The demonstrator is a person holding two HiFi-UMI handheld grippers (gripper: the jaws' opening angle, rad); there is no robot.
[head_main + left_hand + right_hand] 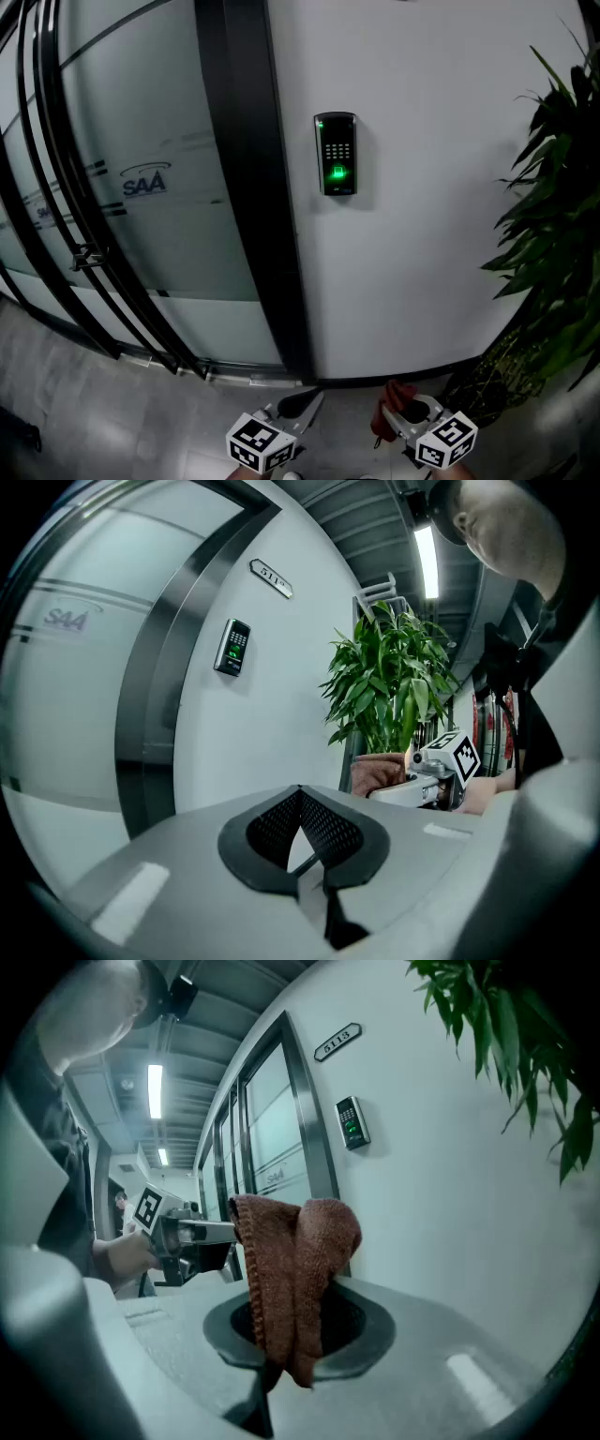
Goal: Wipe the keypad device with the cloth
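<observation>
the brown cloth [295, 1274] is clamped between the jaws of the right gripper [286, 1326], low and well apart from the keypad device [336, 155] mounted on the white wall [431, 206]. the left gripper [301, 808] is empty, jaws together. the cloth's folded bulk should probably be raised and laid flat on the keypad, and light strokes used.

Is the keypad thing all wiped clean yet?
Not yet. Done: the right gripper is shut on the brown terry cloth. In hand: the cloth is held low, far from the black wall-mounted keypad device. Left: all the wiping. The left gripper is shut, empty.
</observation>
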